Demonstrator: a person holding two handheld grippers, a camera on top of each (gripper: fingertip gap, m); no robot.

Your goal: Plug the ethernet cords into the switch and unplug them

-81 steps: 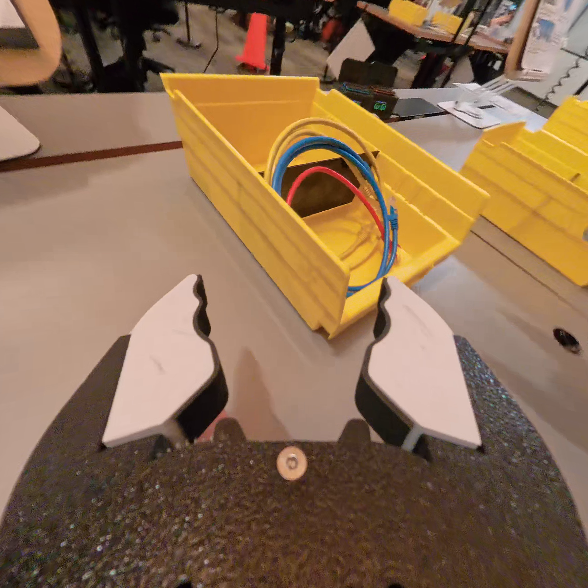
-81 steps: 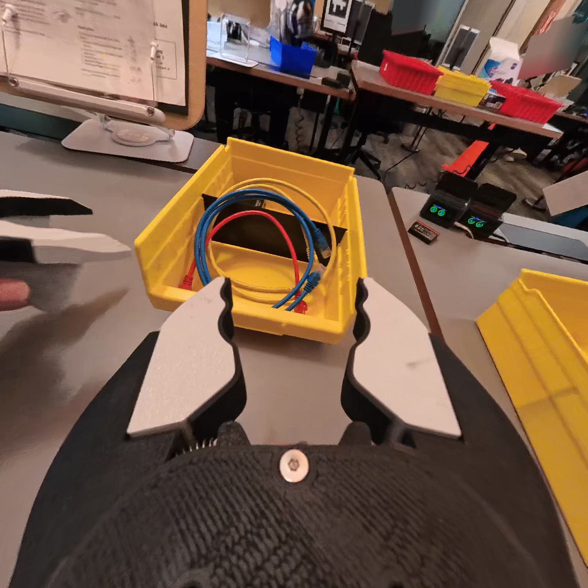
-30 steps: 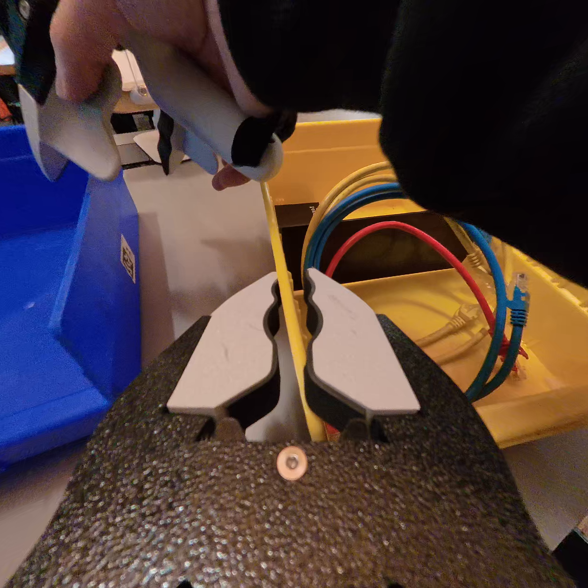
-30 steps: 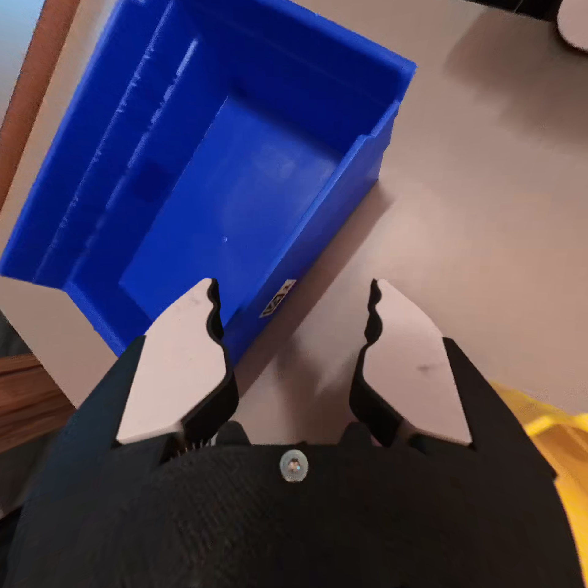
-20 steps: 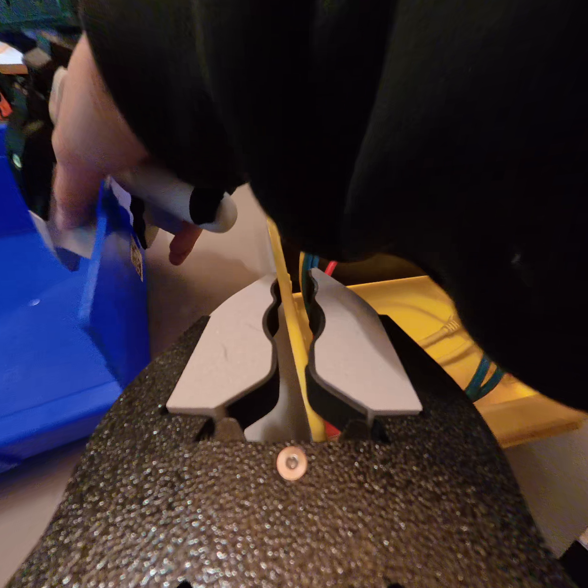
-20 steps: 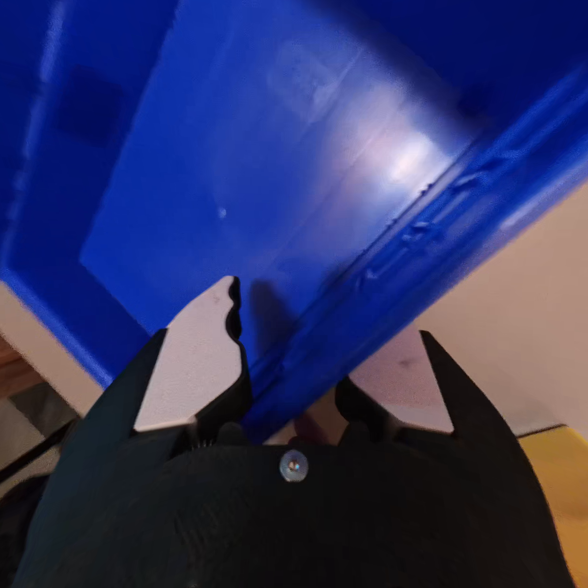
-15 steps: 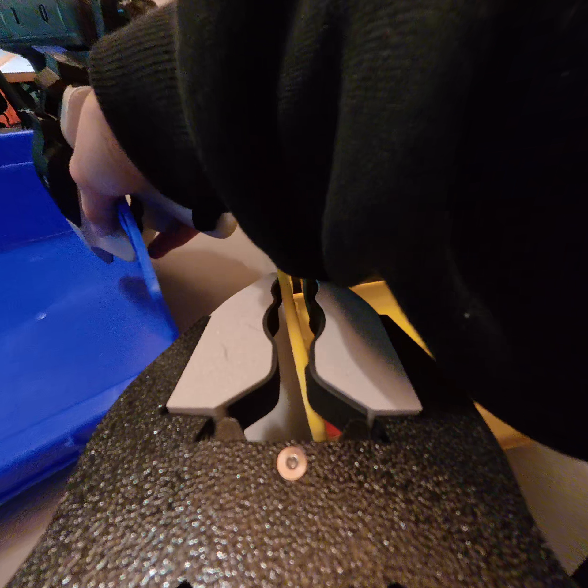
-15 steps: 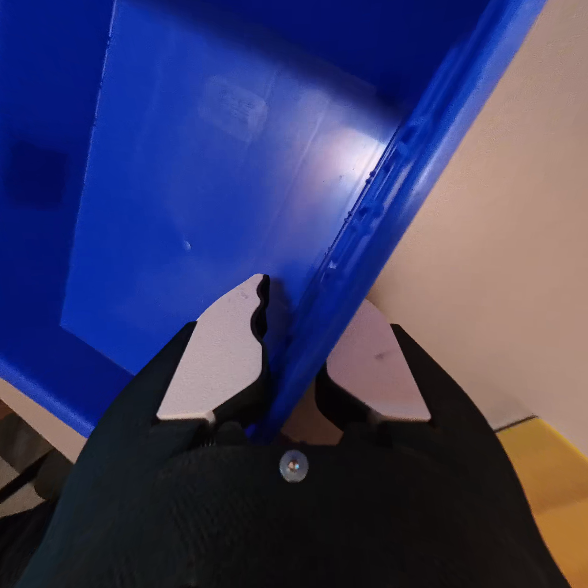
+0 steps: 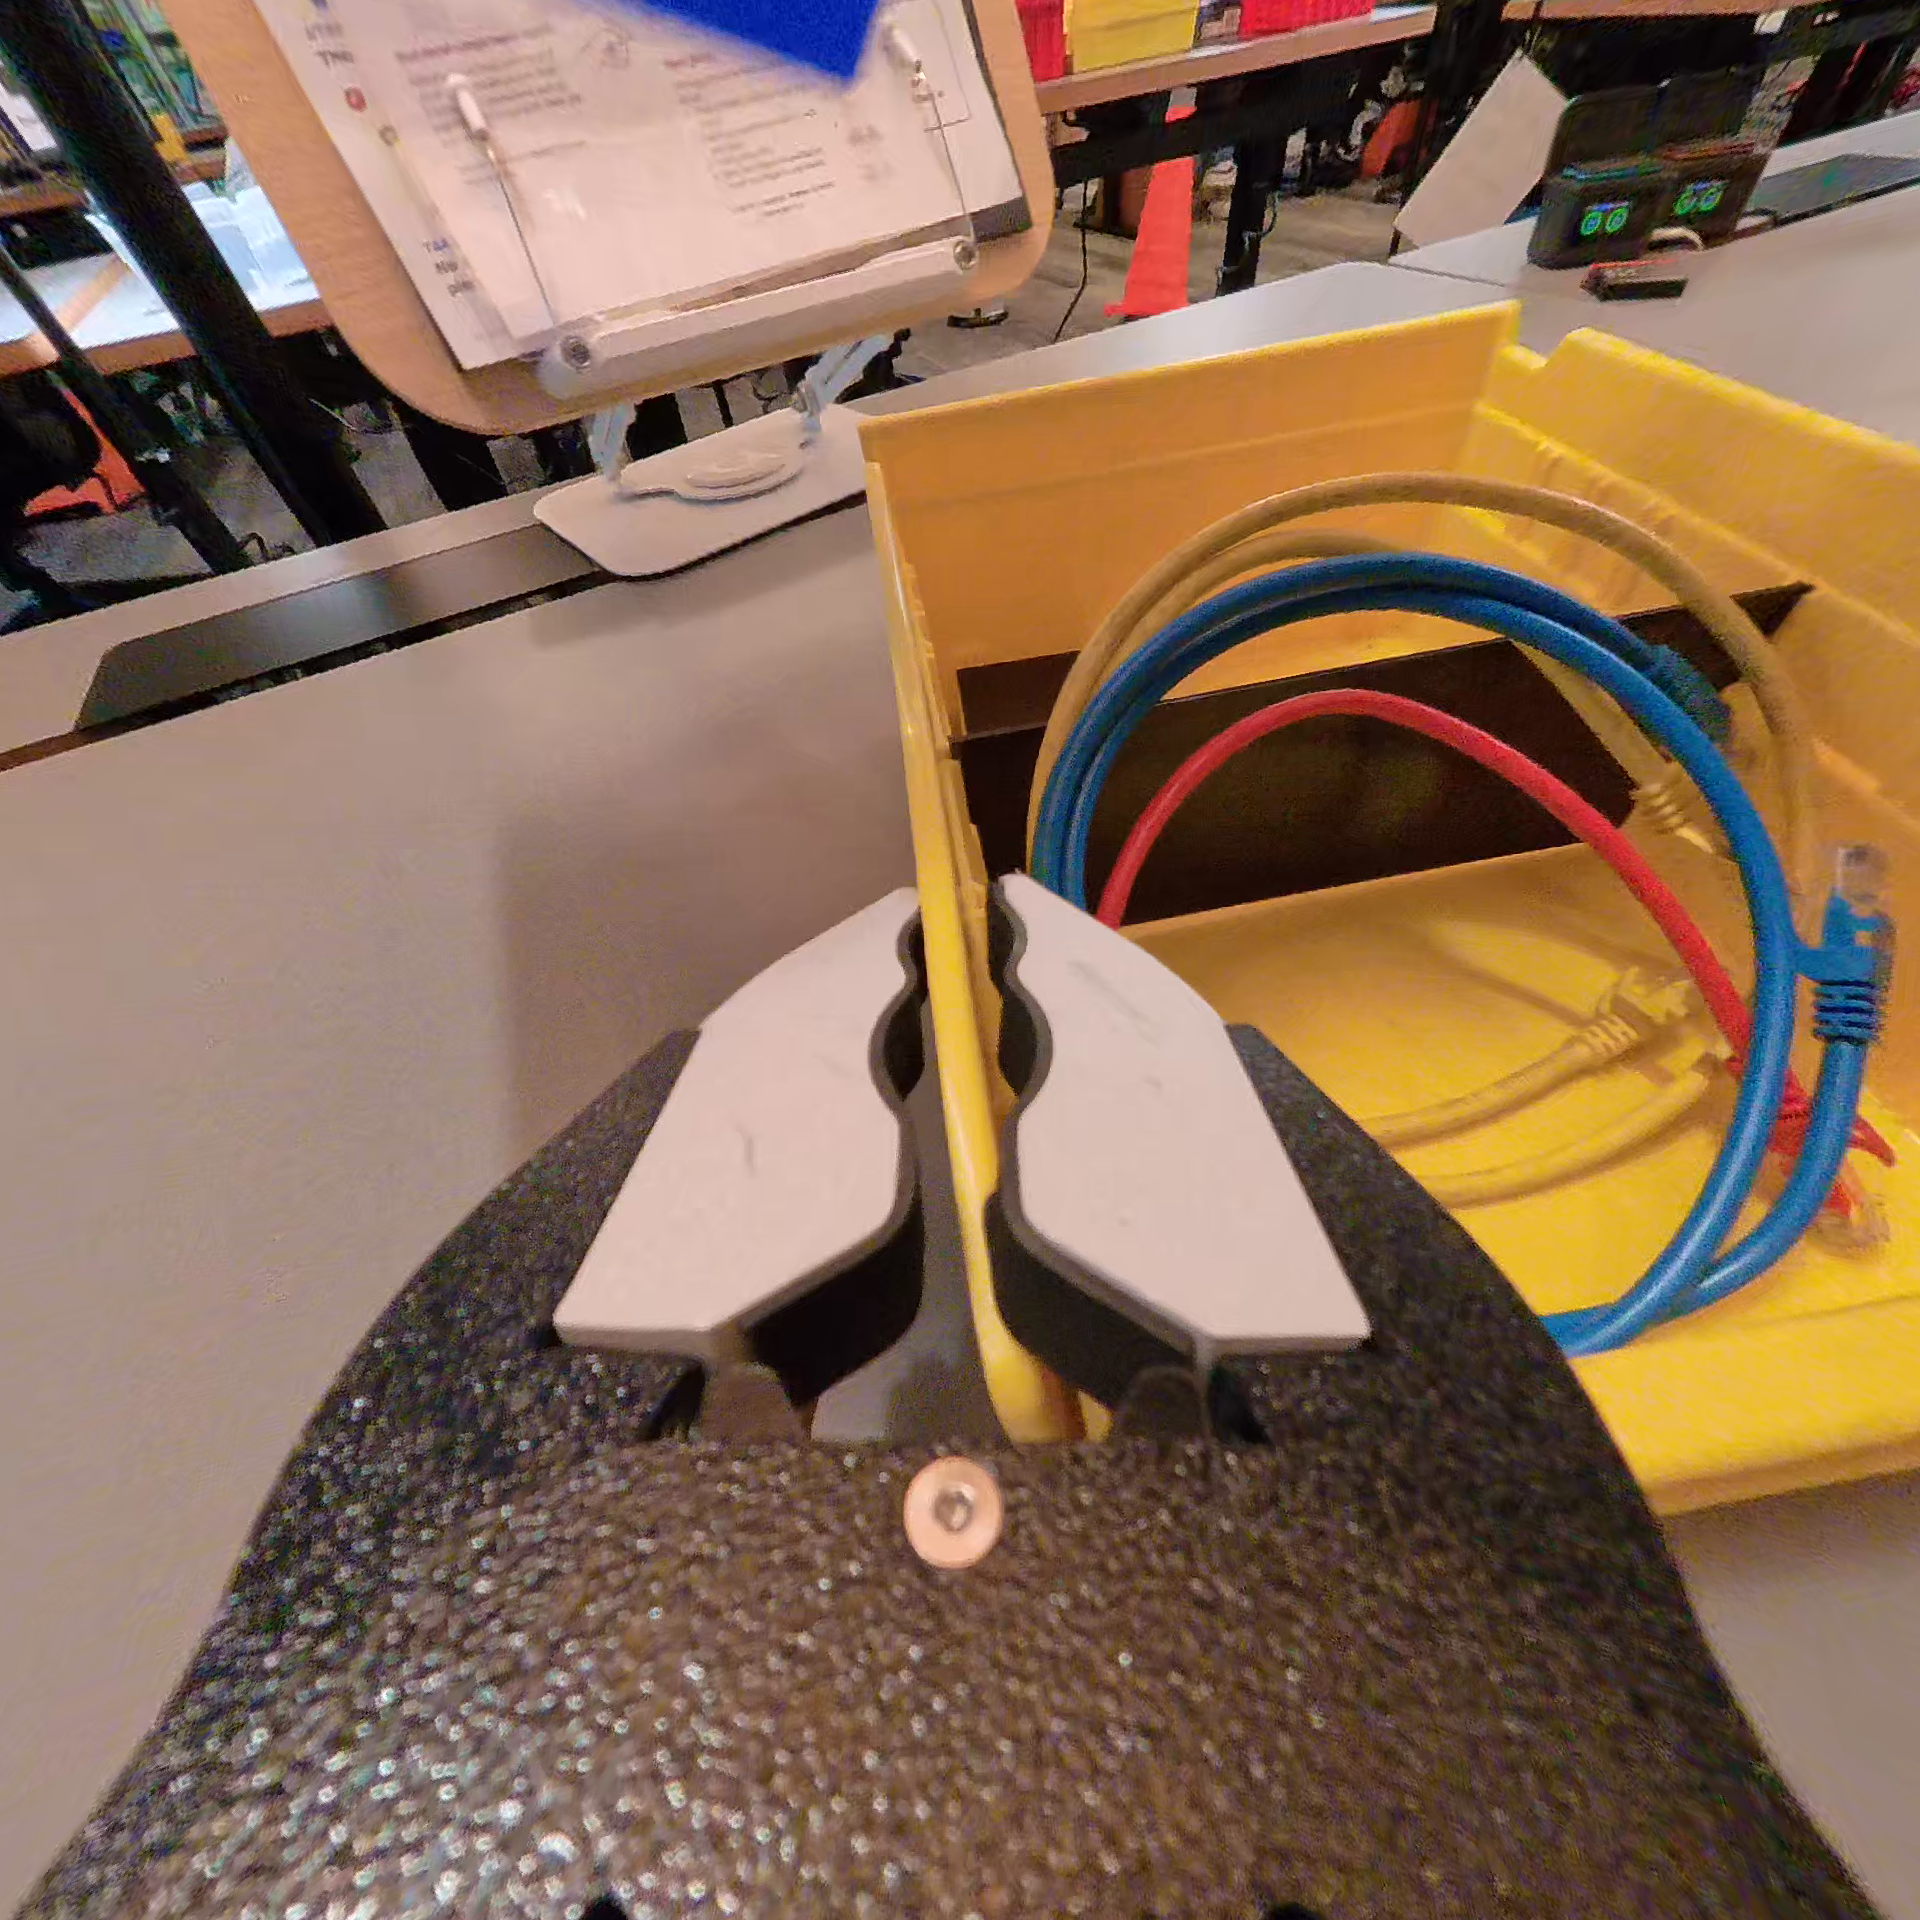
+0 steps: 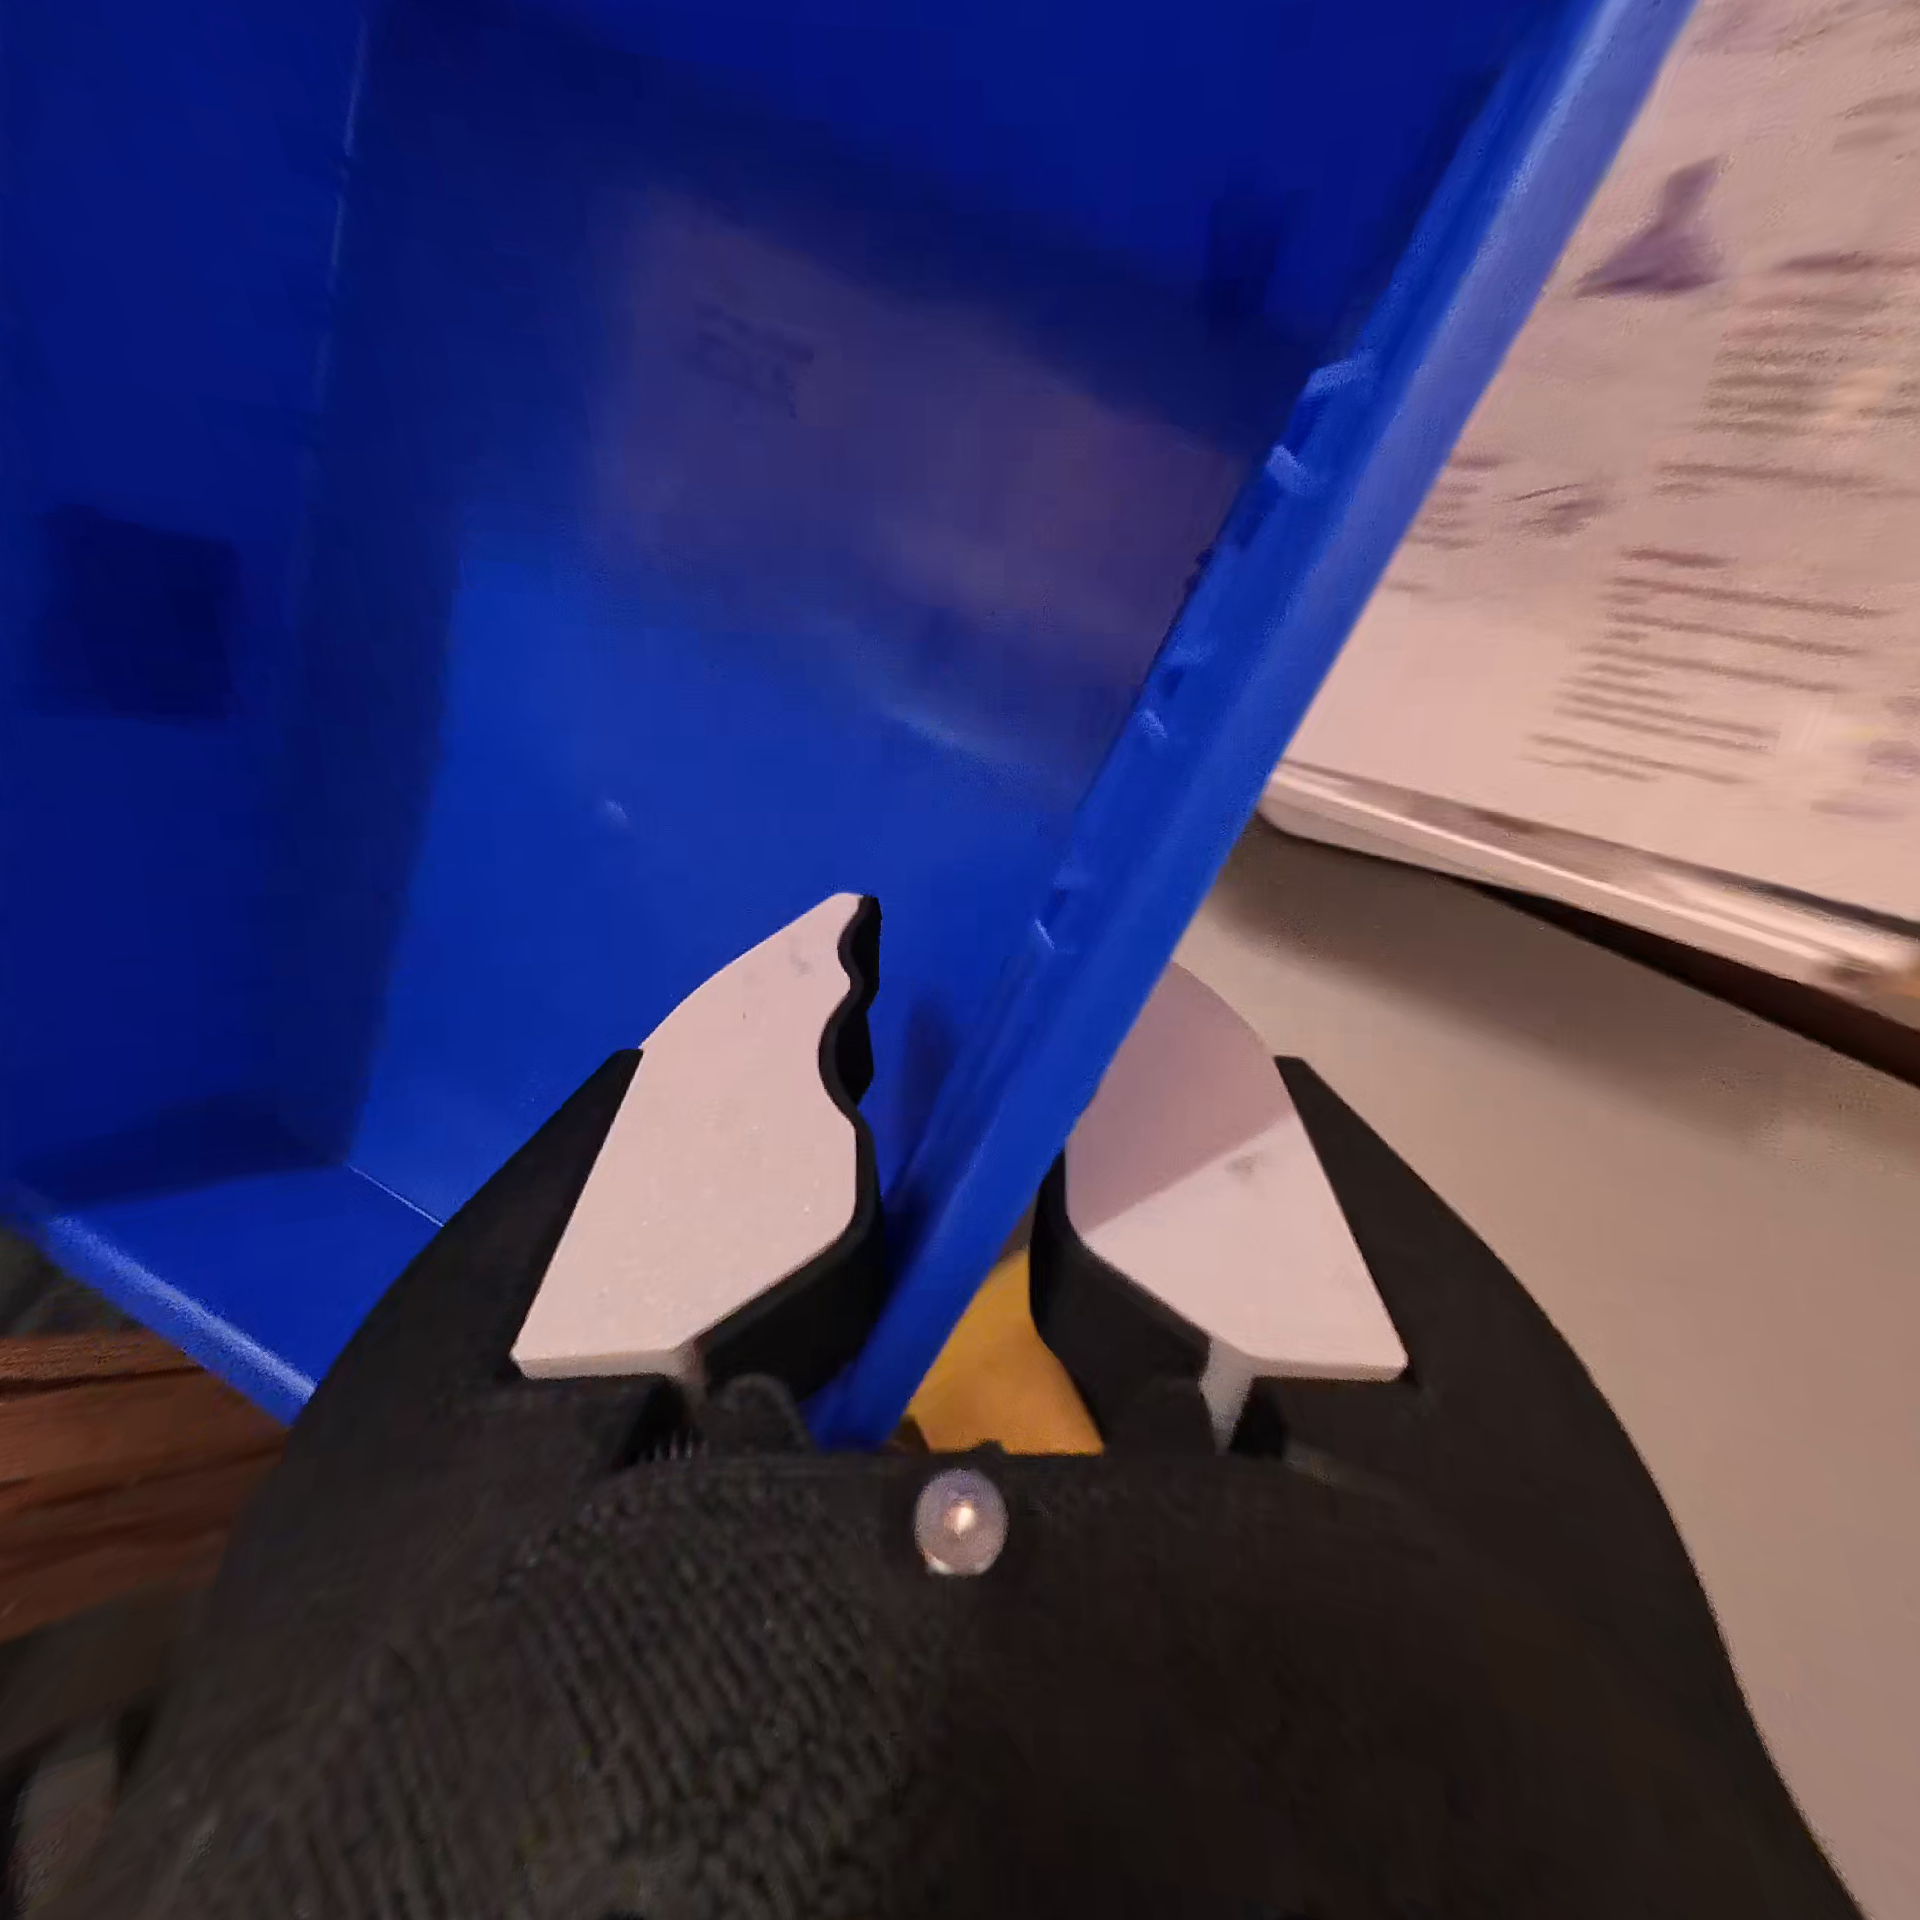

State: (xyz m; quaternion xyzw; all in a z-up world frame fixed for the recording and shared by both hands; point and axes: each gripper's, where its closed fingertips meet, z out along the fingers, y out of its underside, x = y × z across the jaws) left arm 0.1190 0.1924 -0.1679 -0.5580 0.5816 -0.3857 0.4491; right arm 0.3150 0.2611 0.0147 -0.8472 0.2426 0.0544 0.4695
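My left gripper (image 9: 954, 925) is shut on the left side wall of a yellow bin (image 9: 1174, 457). Inside the bin lie coiled ethernet cords: a blue one (image 9: 1766, 1039), a red one (image 9: 1558, 800) and a beige one (image 9: 1475, 488), looped over a black divider (image 9: 1299, 821). No switch shows clearly. My right gripper (image 10: 997, 966) is shut on the side wall of a blue bin (image 10: 1195, 748) and holds it tilted, up off the table. The blue bin's inside looks empty. A blurred corner of the blue bin (image 9: 769, 26) shows at the top of the left wrist view.
A wooden stand with printed papers (image 9: 644, 156) rises on a white base behind the grey table (image 9: 364, 935). It also shows blurred in the right wrist view (image 10: 1714, 520). Black devices with green lights (image 9: 1642, 203) sit far right. Tables and coloured bins fill the background.
My right gripper has lifted the blue bin off the table and swung it up. The sleeve no longer blocks the left view. My left gripper stays shut on the yellow bin wall.
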